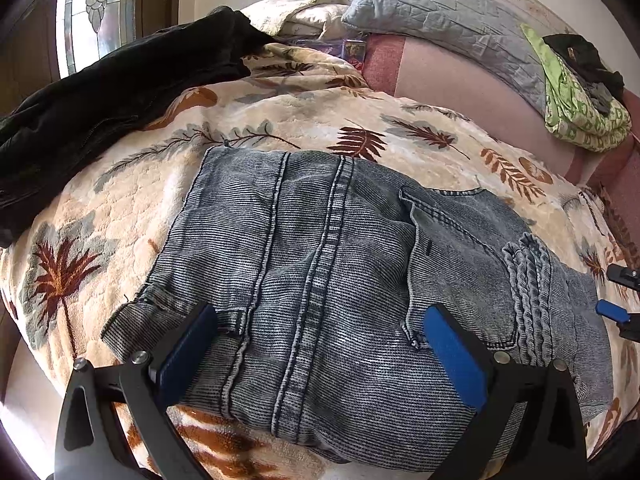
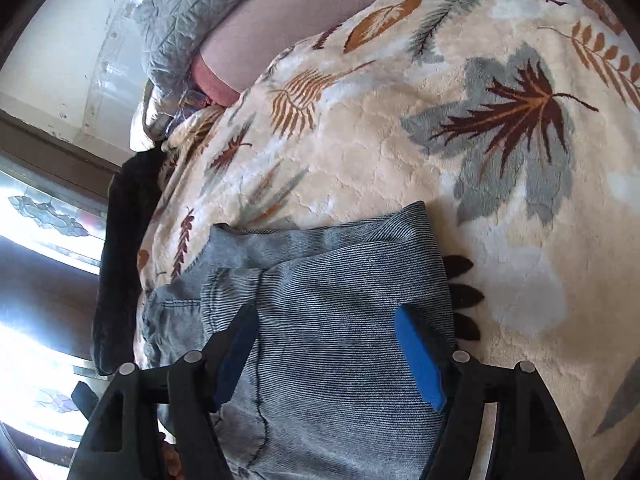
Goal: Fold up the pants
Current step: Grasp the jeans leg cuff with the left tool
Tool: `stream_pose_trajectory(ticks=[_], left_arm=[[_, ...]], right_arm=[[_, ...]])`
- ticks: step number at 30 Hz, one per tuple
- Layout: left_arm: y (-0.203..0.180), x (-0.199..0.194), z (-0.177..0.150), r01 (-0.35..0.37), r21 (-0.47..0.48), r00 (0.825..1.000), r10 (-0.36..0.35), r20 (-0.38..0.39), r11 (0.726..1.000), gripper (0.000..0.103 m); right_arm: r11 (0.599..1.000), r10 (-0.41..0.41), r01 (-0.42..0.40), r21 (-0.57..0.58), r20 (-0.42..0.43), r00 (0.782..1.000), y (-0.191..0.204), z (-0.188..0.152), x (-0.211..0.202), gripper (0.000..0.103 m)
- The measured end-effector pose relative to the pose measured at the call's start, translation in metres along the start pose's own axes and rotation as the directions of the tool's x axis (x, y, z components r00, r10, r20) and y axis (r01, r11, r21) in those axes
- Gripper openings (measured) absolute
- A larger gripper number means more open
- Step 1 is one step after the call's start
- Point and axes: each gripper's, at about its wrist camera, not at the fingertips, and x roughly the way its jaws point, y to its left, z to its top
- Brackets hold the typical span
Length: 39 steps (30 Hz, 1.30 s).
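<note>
The left gripper [image 1: 320, 320] had its two blue pads wide apart, and they pinched nothing. Under them lay the pants [image 1: 340, 280], folded into a thick blue-grey bundle in the middle of the leaf blanket [image 1: 280, 112].

Only the left view showed these things: a black jacket [image 1: 100, 92] at ten o'clock, touching the blanket's far left edge; a grey pillow [image 1: 440, 12] at one o'clock; a green cloth [image 1: 576, 112] at two o'clock, well apart from the pants. It also showed the right gripper's tips [image 1: 616, 300] poking in at three o'clock, just beside the bundle's right edge.

Only the right view showed one end of the pants [image 2: 328, 320] up close. The right gripper [image 2: 326, 344] had its pads spread apart over the cloth, with cloth between them, but they did not squeeze it. From here the blanket [image 2: 400, 160] ran wide and bare from twelve o'clock round to three o'clock, with lots of room. At nine o'clock the bed ended near a bright window [image 2: 40, 216], with the black jacket [image 2: 124, 240] along that edge.
</note>
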Motion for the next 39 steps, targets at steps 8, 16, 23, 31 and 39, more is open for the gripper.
stream_pose_trajectory(ticks=[8,16,23,31,39], left_arm=[[0.001,-0.003,-0.002,0.010,-0.001,1.000,-0.010,0.021,1.000,0.103],[0.031,-0.064,0.005,0.054,-0.106,0.978,-0.031,0.207,0.993,0.103],[0.085,-0.065,-0.027,0.255,-0.460,0.967,-0.235,0.101,0.851,0.103],[0.101,-0.027,-0.029,0.308,-0.613,0.938,-0.339,0.069,0.727,0.102],[0.111,-0.014,-0.013,0.359,-0.631,0.919,-0.378,0.112,0.688,0.102]], right_arm=[[0.996,0.079,-0.080,-0.031,-0.043,0.996,-0.003,-0.048,-0.016,0.078],[0.983,0.155,-0.148,-0.109,0.057,0.986,-0.004,-0.065,-0.028,0.078],[0.975,0.222,-0.221,-0.033,0.046,0.974,-0.016,-0.062,-0.025,0.078],[0.970,0.241,-0.239,-0.039,0.048,0.969,-0.014,-0.066,-0.027,0.078],[0.976,0.216,-0.216,-0.023,0.049,0.975,-0.018,-0.066,-0.023,0.078]])
